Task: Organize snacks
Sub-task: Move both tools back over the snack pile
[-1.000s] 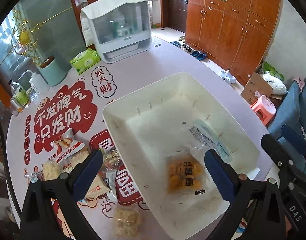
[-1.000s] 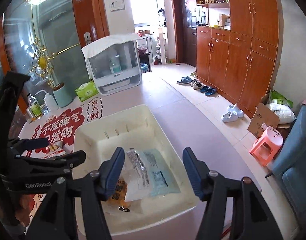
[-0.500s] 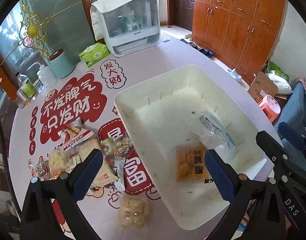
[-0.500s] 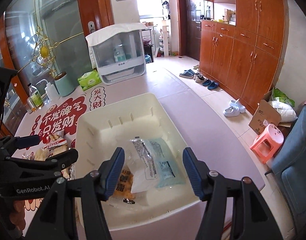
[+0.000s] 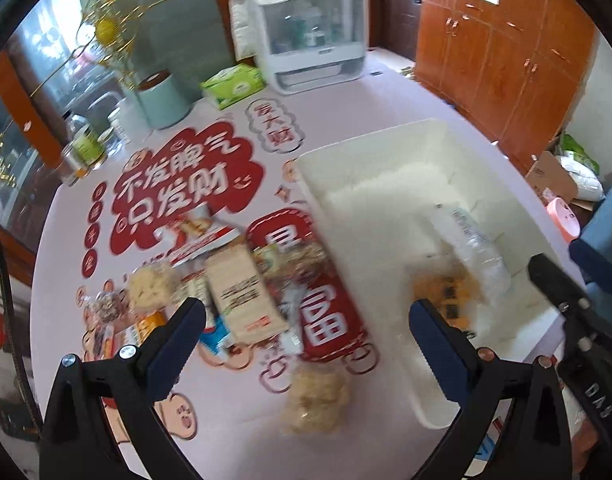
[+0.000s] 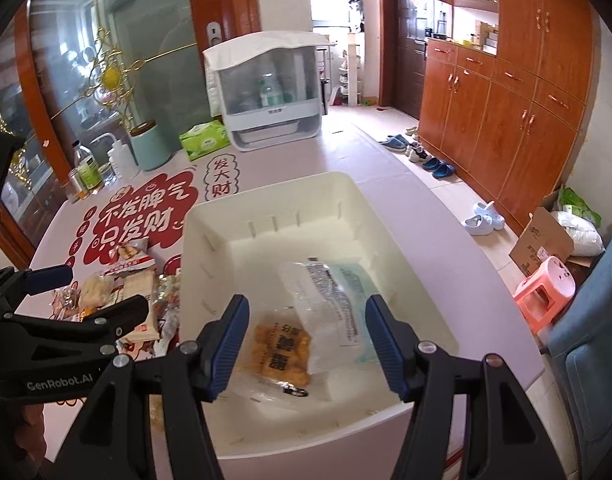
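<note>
A cream plastic bin [image 6: 262,208] [image 5: 370,152] sits on the pink table and holds an orange snack pack [image 6: 281,350] [image 5: 446,294] and a clear-and-teal packet [image 6: 338,304] [image 5: 472,246]. My right gripper [image 6: 306,330] hangs open over the bin's near end, nothing between its fingers. My left gripper [image 5: 306,328] is open above the table beside the bin, over a pile of loose snacks: a beige bar pack [image 5: 244,294], a red-and-white pack [image 5: 198,236] and a pale puffed-snack bag [image 5: 316,400]. The left gripper [image 6: 52,300] also shows at the left of the right wrist view.
At the table's far side stand a white covered cabinet [image 6: 266,92], a green tissue pack [image 6: 204,140], a mint canister [image 6: 148,148] and bottles [image 6: 86,170]. Beyond the right edge are wooden cupboards [image 6: 506,100], shoes, a cardboard box, a pink stool [image 6: 546,292] and a blue chair.
The left gripper has swung left, off the bin and over the loose snack pile; its view is blurred by motion. The right gripper has drifted slightly over the bin, still open.
</note>
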